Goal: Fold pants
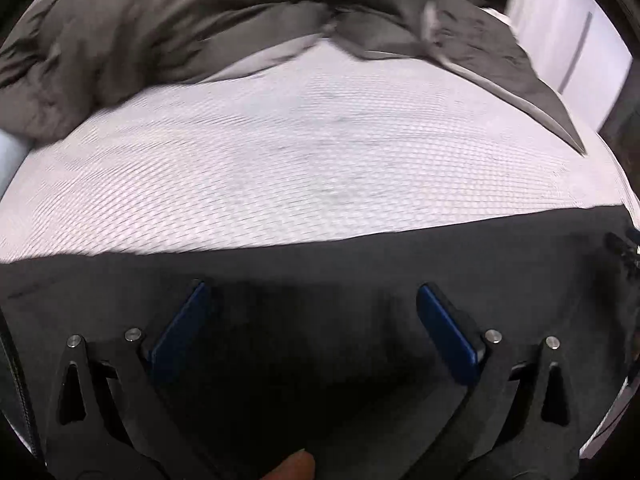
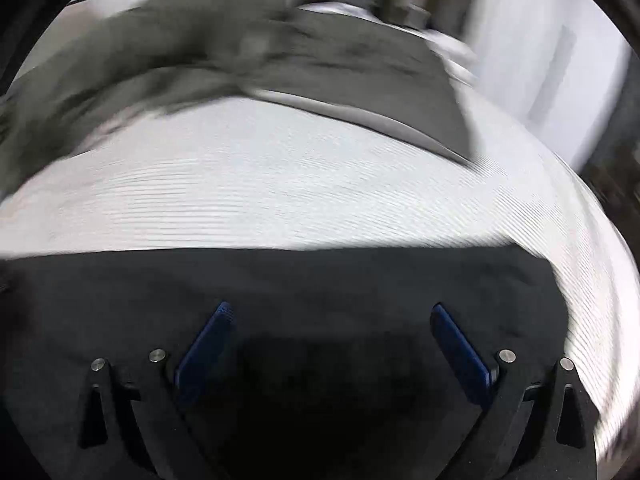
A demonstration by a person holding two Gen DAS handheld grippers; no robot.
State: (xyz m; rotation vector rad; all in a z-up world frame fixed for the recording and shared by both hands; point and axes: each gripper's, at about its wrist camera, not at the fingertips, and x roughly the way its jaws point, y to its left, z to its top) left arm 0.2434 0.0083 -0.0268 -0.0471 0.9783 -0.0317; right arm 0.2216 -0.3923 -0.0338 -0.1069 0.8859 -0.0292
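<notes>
Your left gripper (image 1: 312, 300) and right gripper (image 2: 332, 316) both had fingers spread wide over black pants (image 1: 320, 256) low in the frame on the bed (image 1: 300, 160).

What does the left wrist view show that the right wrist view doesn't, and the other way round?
Only the left wrist view shows a fingertip at the bottom edge, and the left gripper, open. Only the right wrist view shows the right gripper, open, and the pants' right-hand edge where the mattress begins. Both show the black pants under the fingers, the white textured mattress and a rumpled grey duvet beyond.
</notes>
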